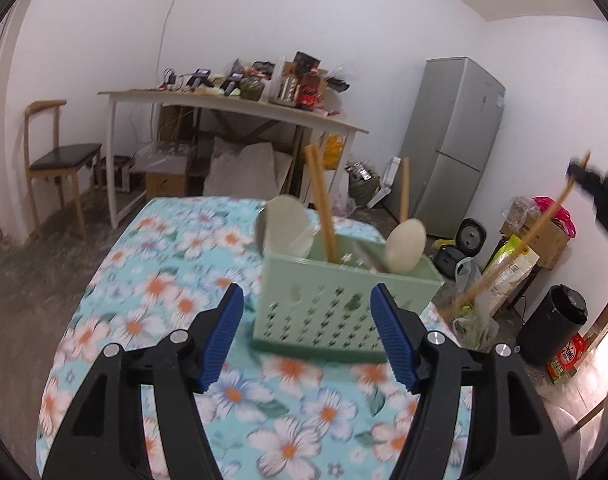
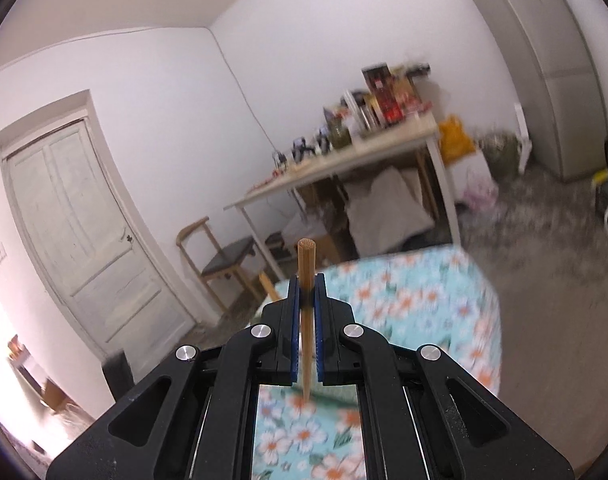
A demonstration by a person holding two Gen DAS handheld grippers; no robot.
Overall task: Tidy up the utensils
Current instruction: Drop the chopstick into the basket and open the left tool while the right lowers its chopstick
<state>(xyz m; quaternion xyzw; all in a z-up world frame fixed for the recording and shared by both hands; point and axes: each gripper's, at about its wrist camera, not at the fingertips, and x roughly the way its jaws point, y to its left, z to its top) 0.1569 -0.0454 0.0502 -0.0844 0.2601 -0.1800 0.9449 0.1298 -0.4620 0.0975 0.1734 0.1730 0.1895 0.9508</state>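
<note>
A pale green perforated basket (image 1: 336,304) stands on the floral tablecloth (image 1: 151,288). It holds two ladle-like spoons (image 1: 404,246) with wooden handles, a wooden stick (image 1: 322,208) and some metal utensils. My left gripper (image 1: 306,312) is open, its blue pads on either side of the basket's near face, a little short of it. My right gripper (image 2: 306,284) is shut on a wooden chopstick (image 2: 306,276) that stands upright between the pads. In the left wrist view the right gripper (image 1: 584,178) shows at the far right, holding the chopstick (image 1: 516,248) slanted above and to the right of the basket.
Behind the table stand a cluttered white desk (image 1: 231,108), a wooden chair (image 1: 55,160) and a grey fridge (image 1: 452,144). Bags, boxes, a rice cooker and a black bin (image 1: 556,324) sit on the floor at the right. A white door (image 2: 83,216) is at the left.
</note>
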